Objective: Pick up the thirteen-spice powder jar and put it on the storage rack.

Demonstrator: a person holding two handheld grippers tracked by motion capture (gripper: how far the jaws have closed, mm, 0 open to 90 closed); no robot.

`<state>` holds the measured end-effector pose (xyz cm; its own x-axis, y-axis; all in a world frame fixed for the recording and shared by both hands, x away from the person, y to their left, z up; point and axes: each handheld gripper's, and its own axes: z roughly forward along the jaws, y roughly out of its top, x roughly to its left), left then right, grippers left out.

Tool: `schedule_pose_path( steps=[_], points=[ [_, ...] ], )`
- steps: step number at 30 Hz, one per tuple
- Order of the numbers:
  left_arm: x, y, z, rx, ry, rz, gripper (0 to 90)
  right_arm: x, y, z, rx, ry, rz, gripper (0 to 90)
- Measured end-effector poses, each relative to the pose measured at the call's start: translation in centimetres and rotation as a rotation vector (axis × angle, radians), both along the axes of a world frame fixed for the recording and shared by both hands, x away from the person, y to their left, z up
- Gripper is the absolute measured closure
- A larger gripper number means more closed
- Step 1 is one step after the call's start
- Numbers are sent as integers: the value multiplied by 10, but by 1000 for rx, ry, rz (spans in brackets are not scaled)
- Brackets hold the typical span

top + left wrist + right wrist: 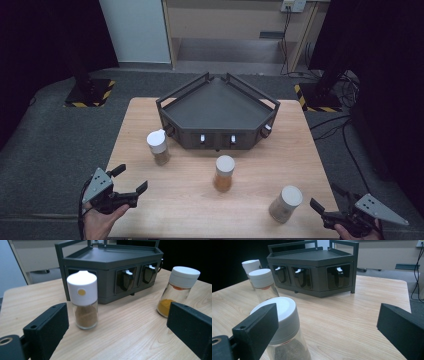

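A dark angular rack with a flat top and front recesses stands at the table's far middle. Three white-capped spice jars stand in front of it: a brown-powder jar at the left, an orange-powder jar in the middle, and a grey-powder jar near the front right. My left gripper is open at the front left, facing the brown-powder jar, with nothing between its jaws. My right gripper is open at the front right; the grey-powder jar stands close beside its left jaw.
The wooden table has bare room between the jars and along its right side. Two stand bases with yellow-black tape sit on the grey floor behind it. Cables trail on the floor at the right.
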<state>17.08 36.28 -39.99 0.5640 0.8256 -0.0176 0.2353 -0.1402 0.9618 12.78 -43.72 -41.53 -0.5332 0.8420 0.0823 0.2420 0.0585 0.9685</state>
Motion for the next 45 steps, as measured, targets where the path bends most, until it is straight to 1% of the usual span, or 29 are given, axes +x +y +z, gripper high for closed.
schedule_pose_path(
  steps=[3,4,8,14,21,22,24,27,28,30,31,34,36,40,45],
  points=[
    [4,3,5,-24,1,-12,33,0,0,0,1,7,-2,44],
    [5,4,7,-25,2,-13,33,0,1,0,1,7,-3,44],
    [10,6,16,-4,15,-13,33,0,1,0,1,7,-3,44],
    [19,13,28,10,24,-9,33,1,0,0,2,6,-3,44],
    [35,21,39,-21,50,-12,34,0,0,0,2,5,-5,44],
    [36,21,41,-13,52,-7,34,0,0,0,1,5,-4,44],
    [40,21,43,-20,54,-11,34,0,1,0,3,6,-5,44],
    [46,19,50,1,55,-13,34,0,1,0,1,5,-3,44],
    [48,19,51,1,58,-15,34,0,1,0,1,5,-3,44],
    [51,17,55,22,56,-17,34,0,1,0,1,3,-3,44],
    [53,17,57,26,55,-22,34,0,1,0,1,3,-3,44],
    [60,16,60,42,57,-32,34,0,2,1,-1,2,-1,45],
    [64,15,61,51,66,-37,35,0,2,1,-1,0,1,45],
    [71,11,63,88,71,-38,35,0,2,1,0,0,2,45],
    [81,10,60,85,89,-36,36,-1,3,1,0,1,1,45]
  ],
)
